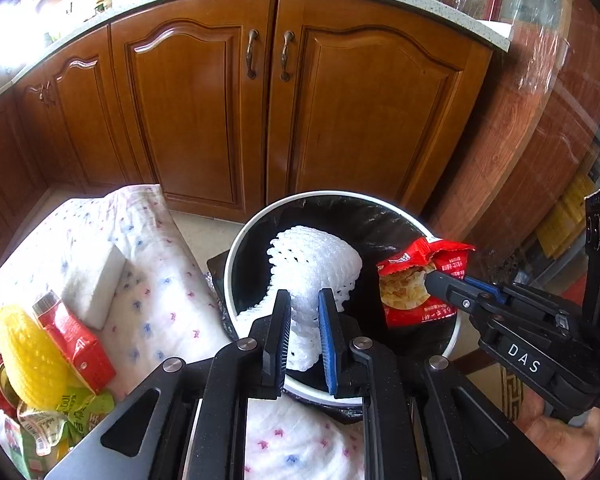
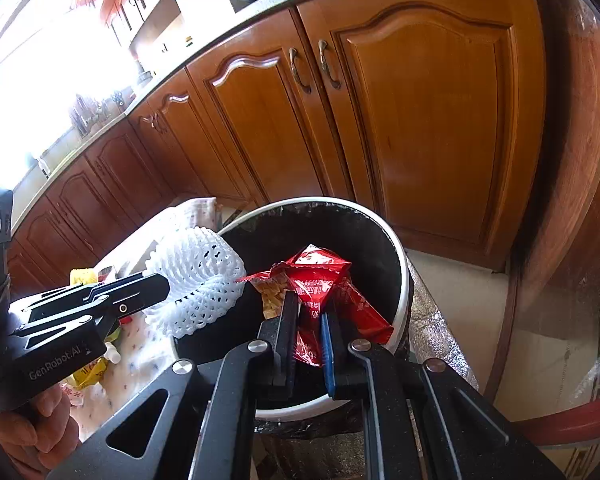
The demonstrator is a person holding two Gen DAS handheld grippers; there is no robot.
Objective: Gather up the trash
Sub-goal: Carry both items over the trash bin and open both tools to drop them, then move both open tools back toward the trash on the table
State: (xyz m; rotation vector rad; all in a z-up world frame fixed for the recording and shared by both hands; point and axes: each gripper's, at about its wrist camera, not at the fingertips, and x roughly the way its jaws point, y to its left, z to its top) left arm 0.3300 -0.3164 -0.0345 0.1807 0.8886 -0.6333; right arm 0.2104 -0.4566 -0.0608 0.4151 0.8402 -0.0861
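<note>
A round white bin with a black liner (image 1: 236, 240) (image 2: 404, 280) stands on the floor below both grippers. My left gripper (image 1: 305, 300) is shut on a white foam fruit net (image 1: 316, 264) and holds it over the bin's mouth; the left gripper (image 2: 160, 284) and the net (image 2: 200, 280) also show in the right wrist view. My right gripper (image 2: 310, 308) is shut on a red snack wrapper (image 2: 320, 280) over the bin. In the left wrist view the right gripper (image 1: 430, 280) holds the wrapper (image 1: 416, 280) at the bin's right side.
A table with a white patterned cloth (image 1: 156, 304) is left of the bin, with a yellow foam net (image 1: 28, 356), a red carton (image 1: 72, 340), a white sponge block (image 1: 92, 280) and green wrappers (image 1: 60, 412). Wooden cabinets (image 1: 268, 112) stand behind.
</note>
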